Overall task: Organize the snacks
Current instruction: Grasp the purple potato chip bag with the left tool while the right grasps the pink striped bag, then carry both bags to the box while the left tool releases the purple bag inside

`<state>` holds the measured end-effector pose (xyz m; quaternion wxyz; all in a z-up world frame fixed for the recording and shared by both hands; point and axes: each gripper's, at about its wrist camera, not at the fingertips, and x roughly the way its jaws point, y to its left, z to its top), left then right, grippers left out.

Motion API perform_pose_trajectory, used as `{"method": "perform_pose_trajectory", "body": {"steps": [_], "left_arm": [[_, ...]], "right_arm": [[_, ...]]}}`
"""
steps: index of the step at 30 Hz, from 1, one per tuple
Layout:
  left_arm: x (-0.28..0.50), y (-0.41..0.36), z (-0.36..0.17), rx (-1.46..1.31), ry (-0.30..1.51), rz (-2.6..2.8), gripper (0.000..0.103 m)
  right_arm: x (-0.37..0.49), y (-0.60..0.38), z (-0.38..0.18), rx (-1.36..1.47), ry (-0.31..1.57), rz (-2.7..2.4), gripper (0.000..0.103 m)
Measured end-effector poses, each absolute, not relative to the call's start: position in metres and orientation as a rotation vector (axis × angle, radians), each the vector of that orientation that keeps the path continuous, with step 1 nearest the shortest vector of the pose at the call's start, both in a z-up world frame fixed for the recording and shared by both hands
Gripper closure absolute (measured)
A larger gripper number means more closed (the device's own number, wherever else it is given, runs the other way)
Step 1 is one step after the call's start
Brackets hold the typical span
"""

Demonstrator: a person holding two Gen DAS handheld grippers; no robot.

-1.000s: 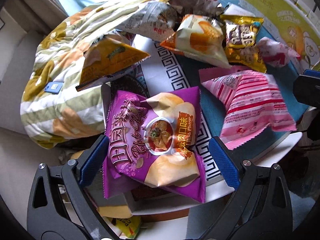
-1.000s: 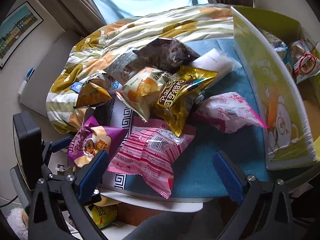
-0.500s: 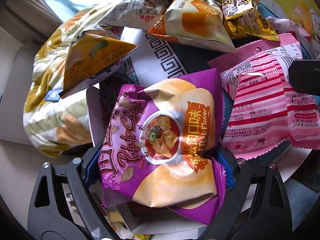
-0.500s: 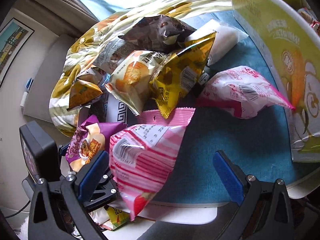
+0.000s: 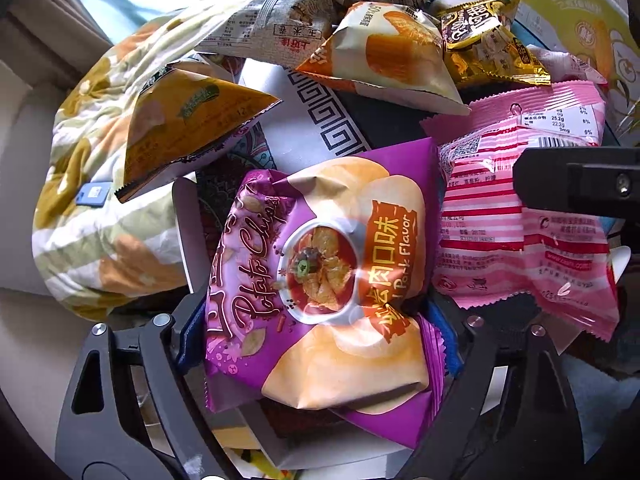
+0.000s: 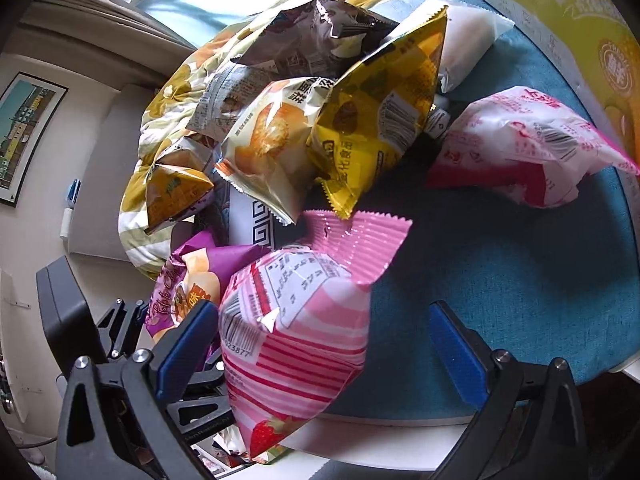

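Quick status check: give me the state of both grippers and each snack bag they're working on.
left gripper: shut on purple chip bag
purple chip bag: sealed, puffy, clamped between the fingers
right gripper: open, jaws wide
pink striped bag: sealed, between the open fingers, against one pad only
green box: standing on the blue mat

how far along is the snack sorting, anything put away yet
Barely started. No bag can be seen put away: the yellow box shows only its outer wall. In hand: the left tongs are shut on the purple chips bag, and the right tongs are open around the pink striped bag. Left: the gold bag, the orange bun bag, the pink-white bag and others heaped on the blue mat.
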<state>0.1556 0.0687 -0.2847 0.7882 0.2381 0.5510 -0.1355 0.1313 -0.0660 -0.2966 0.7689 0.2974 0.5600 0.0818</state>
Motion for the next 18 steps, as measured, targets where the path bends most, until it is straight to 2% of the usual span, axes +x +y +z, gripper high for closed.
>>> {"method": "perform_pose_trajectory", "body": {"steps": [8, 10, 12, 15, 18], "left_arm": [[0.157, 0.077, -0.279, 0.457, 1.204, -0.3, 0.018], [0.157, 0.077, -0.279, 0.453, 1.204, -0.298, 0.018], [0.158, 0.079, -0.278, 0.441, 1.206, -0.299, 0.018], [0.158, 0.08, -0.275, 0.429, 1.204, -0.294, 0.018], [0.157, 0.083, -0.266, 0.415, 1.189, -0.294, 0.018]], "right_arm": [[0.134, -0.061, -0.298, 0.691, 1.202, 0.205, 0.001], [0.135, -0.059, -0.299, 0.699, 1.203, 0.218, 0.021], [0.136, -0.057, -0.298, 0.69, 1.214, 0.23, 0.037], [0.134, -0.056, -0.294, 0.675, 1.208, 0.245, 0.044], [0.13, -0.056, -0.288, 0.637, 1.201, 0.234, 0.045]]}}
